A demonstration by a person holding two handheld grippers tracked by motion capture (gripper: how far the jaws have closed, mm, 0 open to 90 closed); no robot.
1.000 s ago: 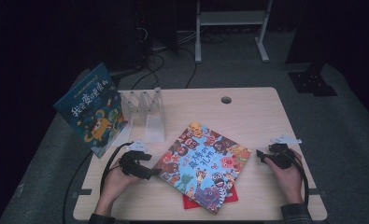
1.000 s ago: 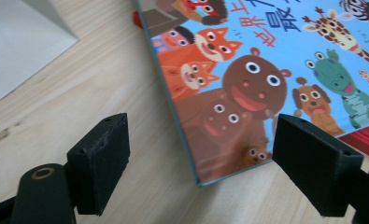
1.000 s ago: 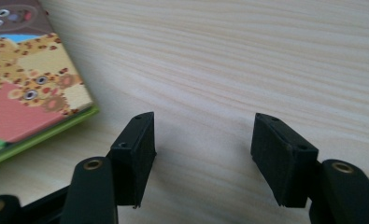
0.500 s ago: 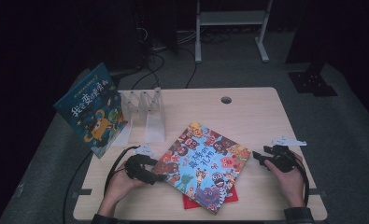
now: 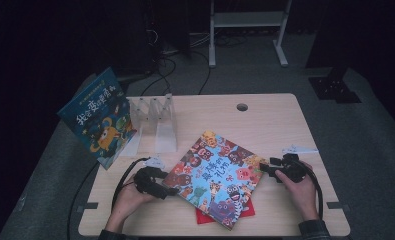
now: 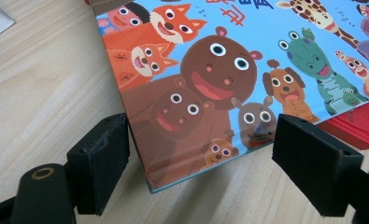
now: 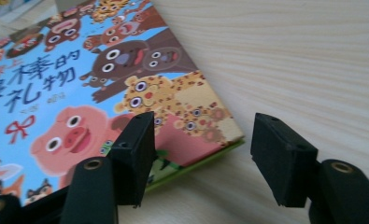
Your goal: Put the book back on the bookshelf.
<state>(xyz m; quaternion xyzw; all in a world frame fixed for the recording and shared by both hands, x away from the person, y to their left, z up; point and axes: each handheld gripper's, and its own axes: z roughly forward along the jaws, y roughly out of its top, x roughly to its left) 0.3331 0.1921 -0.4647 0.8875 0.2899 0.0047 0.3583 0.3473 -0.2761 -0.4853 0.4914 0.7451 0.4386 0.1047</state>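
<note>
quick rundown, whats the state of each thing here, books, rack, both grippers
animal picture book: closed, lying flat on the table, cover up, on top of the red book
red book: closed, flat, mostly covered
blue book: closed, upright and tilted, at the clear rack's left end
clear rack: upright, slots empty
left gripper: open, jaws either side of the picture book's corner
right gripper: open at the opposite corner

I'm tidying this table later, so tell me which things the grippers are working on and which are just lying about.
In the job:
- animal picture book, a corner between each gripper's open jaws
- left gripper
- right gripper
- red book lying under it, perhaps

Lying about:
- blue book leaning at the table's left edge
- clear book stand
- white paper scrap
</note>
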